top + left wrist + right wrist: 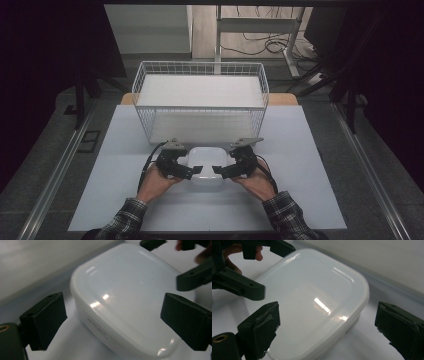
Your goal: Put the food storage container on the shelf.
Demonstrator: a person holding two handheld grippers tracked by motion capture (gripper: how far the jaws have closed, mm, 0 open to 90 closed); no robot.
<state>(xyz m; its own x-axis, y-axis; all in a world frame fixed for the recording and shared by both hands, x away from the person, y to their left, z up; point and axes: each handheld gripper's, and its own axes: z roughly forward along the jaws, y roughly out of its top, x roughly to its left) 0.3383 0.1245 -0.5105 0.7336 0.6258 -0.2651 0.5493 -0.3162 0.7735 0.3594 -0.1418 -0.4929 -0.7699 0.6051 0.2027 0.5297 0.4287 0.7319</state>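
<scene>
A white, rounded, lidded plastic box (207, 157) lies on the pale table, just in front of the wire basket. My left gripper (196, 172) is at the box's left end and my right gripper (217, 171) at its right end, tips pointing toward each other. In the left gripper view, the left gripper (113, 306) stands open, its jaws spread wide over the near end of the box (125, 290) without pressing on it. In the right gripper view, the right gripper (328, 312) is open in the same way across the box (312, 290).
A white wire basket (200, 64) stands behind the box at the table's far side. The pale table top (300, 175) stretches bare to both sides. Dark floor, metal rails and a desk frame with cables lie beyond the table.
</scene>
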